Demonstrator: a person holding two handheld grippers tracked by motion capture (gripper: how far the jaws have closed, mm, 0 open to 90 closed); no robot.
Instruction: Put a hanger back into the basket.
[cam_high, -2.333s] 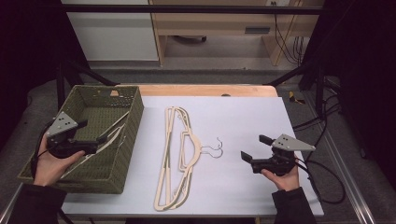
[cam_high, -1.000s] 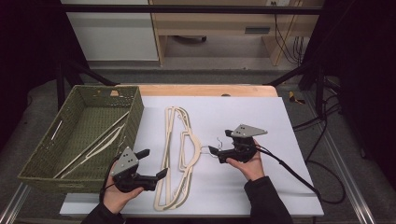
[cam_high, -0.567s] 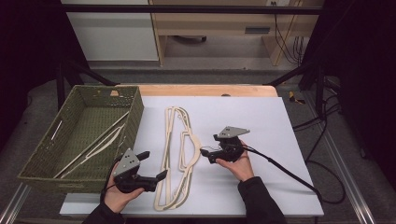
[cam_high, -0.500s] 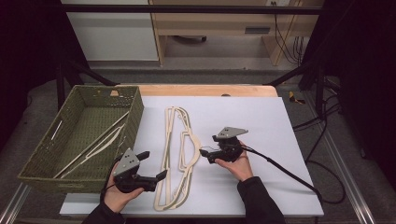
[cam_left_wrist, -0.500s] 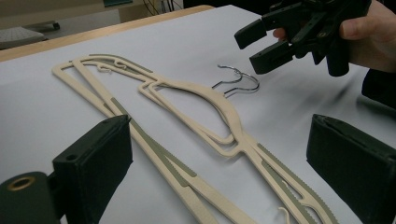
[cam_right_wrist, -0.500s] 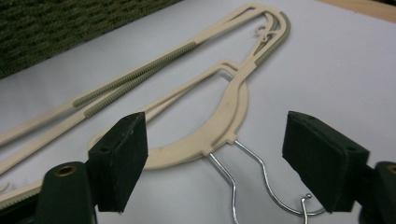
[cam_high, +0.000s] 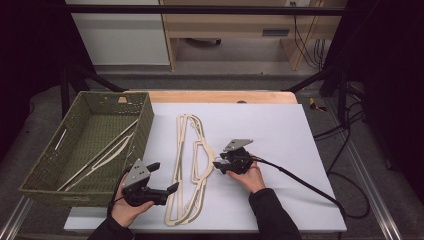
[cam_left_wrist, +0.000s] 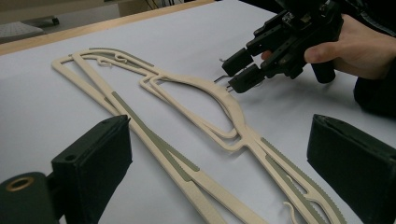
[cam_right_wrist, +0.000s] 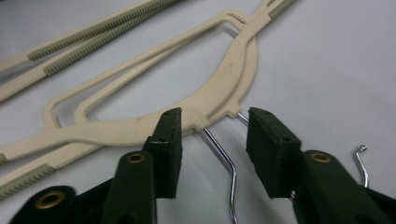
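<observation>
Several cream plastic hangers (cam_high: 192, 160) with grey-green ridged strips lie stacked on the white table, their metal hooks pointing right. My right gripper (cam_high: 218, 167) sits low at those hooks. In the right gripper view its jaws (cam_right_wrist: 212, 135) have just been closing and stand either side of a hook wire (cam_right_wrist: 219, 149), a gap left on both sides, so they are open. My left gripper (cam_high: 164, 176) rests near the front edge beside the hangers' lower ends. Its jaws (cam_left_wrist: 224, 149) are wide open with nothing gripped, and the right gripper (cam_left_wrist: 243, 70) shows beyond them.
A green woven basket (cam_high: 145, 125) at the table's left holds more hangers (cam_high: 105, 152). A black cable (cam_high: 300, 182) trails right from the right gripper. A second hook (cam_right_wrist: 362, 163) lies beside the right jaw. A wooden strip (cam_high: 220, 96) borders the table's far edge.
The left gripper came from the basket to the front edge and then stayed still. The right gripper moved left and down to the hangers' hooks, and its jaws narrowed.
</observation>
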